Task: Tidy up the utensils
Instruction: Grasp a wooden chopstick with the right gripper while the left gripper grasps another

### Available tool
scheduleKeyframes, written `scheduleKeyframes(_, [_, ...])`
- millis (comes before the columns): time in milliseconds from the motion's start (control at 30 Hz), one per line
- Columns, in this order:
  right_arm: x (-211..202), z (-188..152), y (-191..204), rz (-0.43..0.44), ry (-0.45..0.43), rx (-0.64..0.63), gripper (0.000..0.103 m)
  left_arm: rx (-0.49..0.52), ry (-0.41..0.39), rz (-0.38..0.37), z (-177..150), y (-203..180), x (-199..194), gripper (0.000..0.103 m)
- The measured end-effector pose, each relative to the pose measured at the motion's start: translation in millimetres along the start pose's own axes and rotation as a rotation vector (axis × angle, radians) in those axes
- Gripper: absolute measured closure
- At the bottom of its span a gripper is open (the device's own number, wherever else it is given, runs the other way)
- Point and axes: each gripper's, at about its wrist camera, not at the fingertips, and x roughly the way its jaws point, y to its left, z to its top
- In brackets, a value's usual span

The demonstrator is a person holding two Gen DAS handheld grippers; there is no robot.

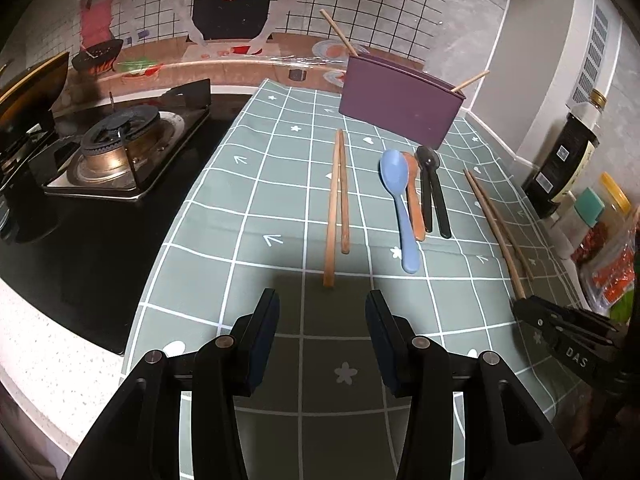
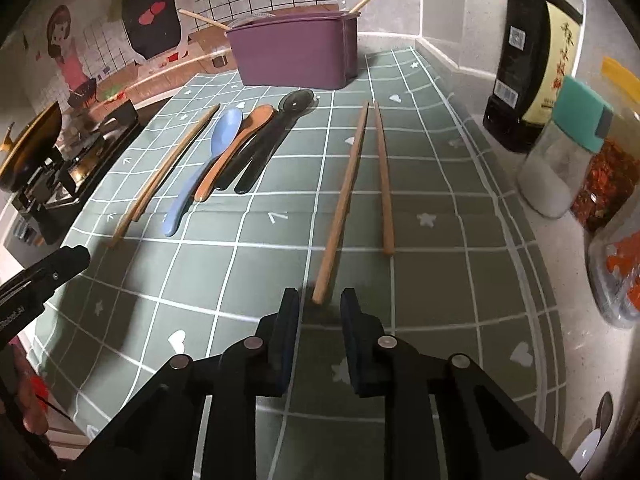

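The pair of brown wooden chopsticks lies just ahead of the right gripper, long axes running away from it toward the purple plastic utensil box at the far end of the grey-green checked mat. The longer stick's near end sits at the mouth of the jaws, slightly ahead of the pads; they stand narrowly apart and I cannot tell that they touch it. Bare mat lies on both sides of these jaws; further right, past the mat's edge, stand jars and a dark bottle. A second wooden pair points away from the left gripper, its near tip just beyond the wide-open, empty jaws. Right of that pair lie a blue plastic spoon, a brown spoon and black spoons, handles toward the grippers. Left of the mat sits a gas burner
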Motion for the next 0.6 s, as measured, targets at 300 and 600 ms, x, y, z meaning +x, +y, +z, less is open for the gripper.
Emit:
scheduleKeyframes(300, [-1.6,5.0,4.0,-0.039,-0.026,-0.048,0.096,-0.04,0.003,-0.001,3.3,2.8,7.2,0.057])
scheduleKeyframes(600, [-41.5,32.0,-15.2,-0.024,-0.144,0.0,0.097,0.007,-0.009,0.056,8.6,-11.5,21.3,0.066])
